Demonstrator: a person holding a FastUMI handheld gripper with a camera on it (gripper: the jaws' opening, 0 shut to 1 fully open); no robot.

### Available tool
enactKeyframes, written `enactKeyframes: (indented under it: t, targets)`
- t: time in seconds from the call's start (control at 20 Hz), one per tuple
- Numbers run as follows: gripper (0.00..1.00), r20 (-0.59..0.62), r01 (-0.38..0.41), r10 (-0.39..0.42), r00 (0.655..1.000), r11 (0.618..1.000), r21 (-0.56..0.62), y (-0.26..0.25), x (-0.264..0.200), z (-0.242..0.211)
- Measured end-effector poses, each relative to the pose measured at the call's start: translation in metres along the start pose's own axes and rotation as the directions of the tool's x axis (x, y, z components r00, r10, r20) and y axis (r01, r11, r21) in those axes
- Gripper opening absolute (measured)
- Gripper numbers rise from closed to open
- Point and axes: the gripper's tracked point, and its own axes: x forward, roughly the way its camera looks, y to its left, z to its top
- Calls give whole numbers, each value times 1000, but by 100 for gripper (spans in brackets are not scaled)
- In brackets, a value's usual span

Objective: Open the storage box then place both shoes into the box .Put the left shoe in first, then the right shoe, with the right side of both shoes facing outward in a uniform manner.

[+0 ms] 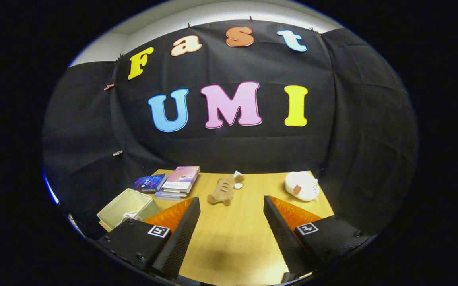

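Pale open-topped box (127,206) at the table's left corner, beside the left finger, by stacked books.

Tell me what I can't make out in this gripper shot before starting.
- Pale open bin: near corner hidden behind a finger of the open, empty hand-held gripper; contents unclear.
- Stack of books: covers too small.
- Tan soft toy and white plush: too small to identify.

Camera rides the claw (232,234), facing forward and down over the table (233,238); backdrop beyond.
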Motion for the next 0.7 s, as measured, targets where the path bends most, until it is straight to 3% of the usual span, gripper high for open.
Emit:
enactKeyframes:
  t: [0.3, 0.7]
  targets:
    - [99, 123, 59, -54, 991, 998, -32, -35, -30, 27]
    - [99, 127, 34, -29, 991, 999, -38, -36, -37, 26]
